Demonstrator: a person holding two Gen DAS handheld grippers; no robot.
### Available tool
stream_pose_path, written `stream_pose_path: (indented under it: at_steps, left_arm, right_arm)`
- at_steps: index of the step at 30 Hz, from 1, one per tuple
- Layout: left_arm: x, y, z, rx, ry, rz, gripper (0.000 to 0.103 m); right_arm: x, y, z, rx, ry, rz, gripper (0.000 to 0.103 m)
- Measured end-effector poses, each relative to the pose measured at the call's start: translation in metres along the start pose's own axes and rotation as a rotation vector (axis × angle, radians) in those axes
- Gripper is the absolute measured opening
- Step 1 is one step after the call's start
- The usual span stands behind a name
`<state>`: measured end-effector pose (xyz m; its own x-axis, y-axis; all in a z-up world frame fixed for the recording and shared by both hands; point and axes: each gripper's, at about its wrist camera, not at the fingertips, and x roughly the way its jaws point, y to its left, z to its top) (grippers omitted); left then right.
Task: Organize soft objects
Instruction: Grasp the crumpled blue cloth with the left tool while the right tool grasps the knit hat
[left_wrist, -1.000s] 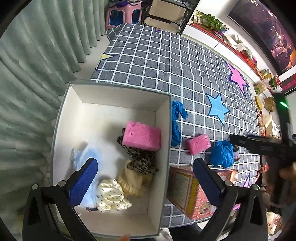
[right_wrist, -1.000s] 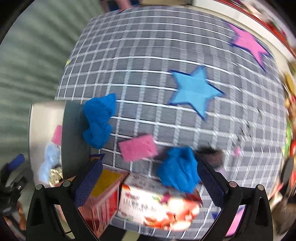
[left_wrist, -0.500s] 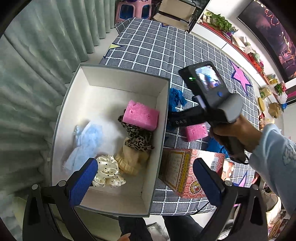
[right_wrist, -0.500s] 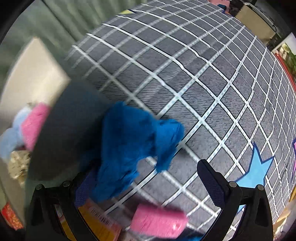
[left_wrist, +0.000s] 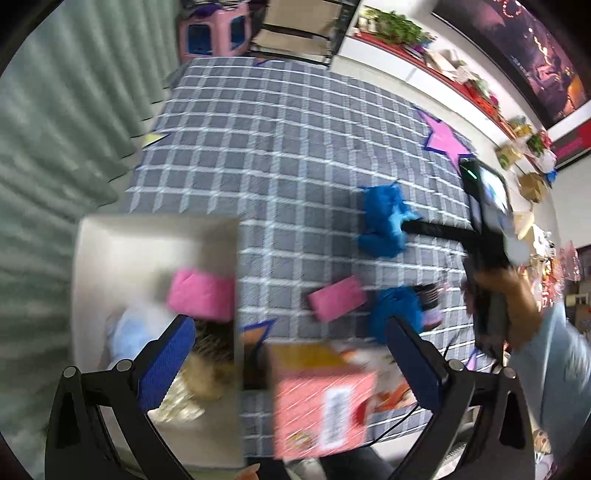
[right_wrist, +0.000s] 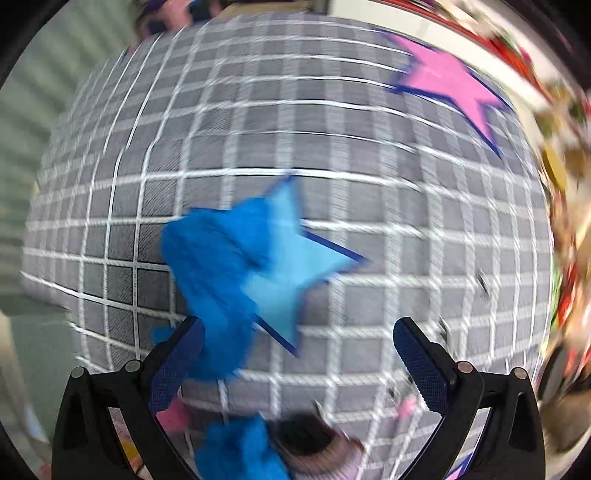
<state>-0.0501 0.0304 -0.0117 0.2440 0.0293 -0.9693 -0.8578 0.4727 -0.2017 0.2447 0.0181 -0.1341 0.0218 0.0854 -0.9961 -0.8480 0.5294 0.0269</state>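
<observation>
Blue cloth: the crumpled bright blue cloth (left_wrist: 382, 225) you are after looks soft and bunched; it sits at the tip of your right gripper (left_wrist: 410, 226), out on the far right of the cloth-covered table, partly over a light blue star (right_wrist: 291, 258).
Right gripper: in its own view your fingers (right_wrist: 177, 363) stand wide apart, the cloth against the left one; I cannot tell whether you have hold of it.
Left gripper: your left gripper (left_wrist: 291, 363) is spread wide and holds nothing.
Counts: two blue cloths, the second (left_wrist: 397, 314) nearer; two pink sponges, one (left_wrist: 201, 297) in the white box (left_wrist: 122, 236), one (left_wrist: 336, 302) on the table.
Surface: grey checked tablecloth (left_wrist: 277, 147) with a pink star (left_wrist: 445, 140); a pink carton (left_wrist: 321, 398) lies at the near edge.
Room: grey-green curtain (left_wrist: 55, 129) on the left.
</observation>
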Motion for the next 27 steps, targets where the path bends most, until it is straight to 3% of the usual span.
stream_pose_path:
  at_steps: [6,12,16,21,24,27]
  left_arm:
    - [0.038,-0.051,0.045,0.038,0.059,-0.036,0.103]
    - [0.086,-0.093,0.068,0.076,0.098,0.011,0.103]
    - [0.114,-0.105,0.073,0.074,0.135,0.037,0.103]
    - [0.148,-0.121,0.079,0.107,0.155,0.074,0.103]
    - [0.167,-0.125,0.082,0.104,0.177,0.091,0.103]
    - [0.187,-0.128,0.084,0.091,0.194,0.108,0.103]
  right_arm:
    - [-0.014,-0.058,-0.051,0.104,0.041,0.036,0.103]
    - [0.017,-0.057,-0.078,0.096,0.126,0.089,0.103]
    - [0.039,-0.056,-0.092,0.037,0.161,0.034,0.103]
    - [0.027,-0.121,-0.092,0.094,0.094,-0.111,0.103]
    - [0.017,-0.162,-0.094,0.193,0.088,-0.009,0.103]
    - [0.016,-0.174,-0.106,0.215,0.097,0.079,0.103]
